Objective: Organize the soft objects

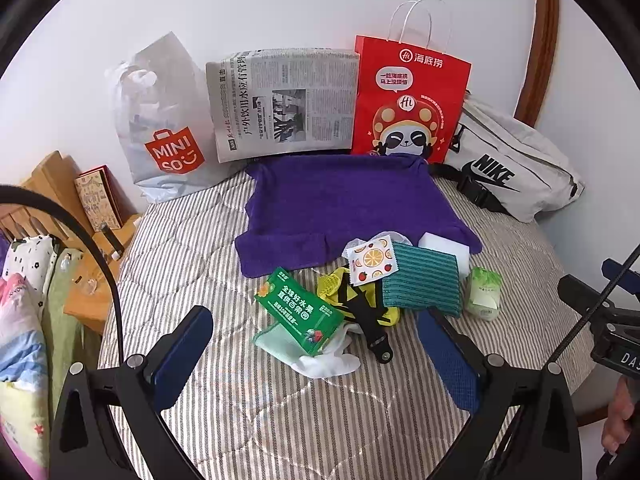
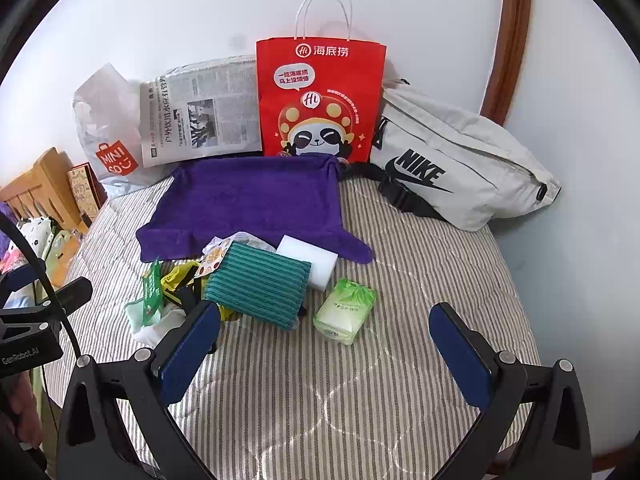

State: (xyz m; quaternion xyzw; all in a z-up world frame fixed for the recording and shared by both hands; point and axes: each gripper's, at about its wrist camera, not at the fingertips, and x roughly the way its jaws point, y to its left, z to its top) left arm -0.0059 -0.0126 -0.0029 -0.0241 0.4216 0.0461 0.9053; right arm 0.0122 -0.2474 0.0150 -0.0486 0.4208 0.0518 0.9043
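**A:** What is shown in the left wrist view?

**B:** The left gripper (image 1: 316,360) is held with its jaws spread wide and nothing is gripped. A pile of soft items is seen just ahead of and between the fingertips, on the striped quilt (image 1: 248,412). A green packet (image 1: 300,312) lies over a mint cloth (image 1: 276,341) and a white sock (image 1: 326,364). To the right, a yellow-and-black item (image 1: 356,300), a fruit-print sachet (image 1: 372,260) and a teal striped cloth (image 1: 420,280) are located. A white sponge (image 1: 444,245) and a green tissue pack (image 1: 485,290) are placed beyond the right finger. The purple towel (image 1: 344,212) is spread flat behind the pile.

**A:** And the right wrist view?

**B:** The right gripper (image 2: 324,344) is likewise held wide apart and empty. The tissue pack (image 2: 345,310) is positioned between the fingers, slightly ahead of the tips. The teal striped cloth (image 2: 260,284) is found just beyond the left finger, with the sponge (image 2: 308,260) behind it. The purple towel (image 2: 252,204) is laid further back, before a red paper bag (image 2: 320,100), a newspaper (image 2: 200,112) and a grey waist bag (image 2: 460,160) against the wall.
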